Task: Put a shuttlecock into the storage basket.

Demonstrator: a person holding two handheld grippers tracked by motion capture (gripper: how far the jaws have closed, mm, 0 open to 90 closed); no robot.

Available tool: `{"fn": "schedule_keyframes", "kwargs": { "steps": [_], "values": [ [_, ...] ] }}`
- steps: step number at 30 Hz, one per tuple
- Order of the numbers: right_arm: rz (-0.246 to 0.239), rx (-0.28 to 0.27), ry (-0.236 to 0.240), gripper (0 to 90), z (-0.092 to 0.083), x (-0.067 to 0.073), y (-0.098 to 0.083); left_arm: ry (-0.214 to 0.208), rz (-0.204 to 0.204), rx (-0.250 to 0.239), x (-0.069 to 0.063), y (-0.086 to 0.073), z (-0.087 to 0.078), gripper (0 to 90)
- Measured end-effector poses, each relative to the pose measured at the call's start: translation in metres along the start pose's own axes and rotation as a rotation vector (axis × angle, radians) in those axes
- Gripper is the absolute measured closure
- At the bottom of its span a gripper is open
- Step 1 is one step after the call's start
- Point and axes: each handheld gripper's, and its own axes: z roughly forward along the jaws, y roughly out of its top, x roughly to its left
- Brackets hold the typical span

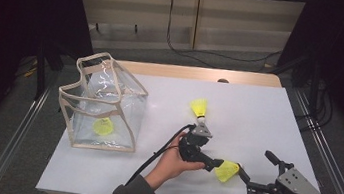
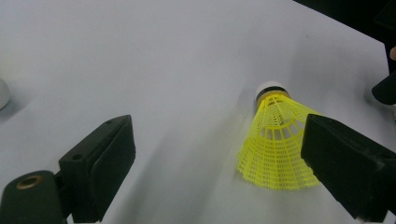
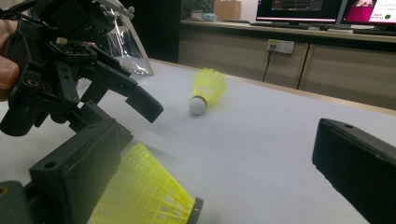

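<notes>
**Inspector:** Where is the near shuttlecock [image 1: 227, 171] lying?

**Onlooker:** It is lying on its side on the white surface [image 1: 258, 118], between the two grippers. The left gripper [image 1: 211, 164] is reaching toward it from the left and the right gripper [image 1: 244, 175] is lying just to its right. In the left gripper view its cork [image 2: 270, 88] is pointing away and its yellow skirt [image 2: 275, 144] is lying just beside the right-hand jaw.

**Inspector:** State of the jaws?

**Onlooker:** Both pairs are standing apart and gripping nothing. In the right gripper view one jaw is sitting against the skirt [image 3: 140, 191]; whether it is pressing or only overlapping, I cannot tell from that angle.

**Inspector:** Handling?

**Onlooker:** I am judging it very light, with a thin mesh skirt that would be crushing under a hard squeeze and skidding away on a nudge. The firm cork end, or the ring just behind it, is looking like the safer hold.

**Inspector:** Anything else?

**Onlooker:** A second shuttlecock [image 1: 200, 108] is lying farther back, and a third [image 1: 103, 127] is sitting inside the clear bag [image 1: 128, 106] at the left.
</notes>
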Motion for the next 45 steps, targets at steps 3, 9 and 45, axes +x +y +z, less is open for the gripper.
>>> {"fn": "schedule_keyframes", "kwargs": {
  "steps": [3,9,45],
  "values": [
    [0.000,-0.001,0.000,0.9,0.000,0.000,0.000,0.002,0.004,0.006,0.000,0.000,0.001,10.1],
    [0.000,-0.002,0.001,0.9,0.000,0.000,0.000,-0.005,0.015,0.015,-0.001,0.000,0.004,10.8],
    [-0.009,-0.004,0.004,1.0,-0.001,0.001,0.001,-0.035,0.058,0.032,-0.006,-0.006,0.015,24.2]
  ]
}}
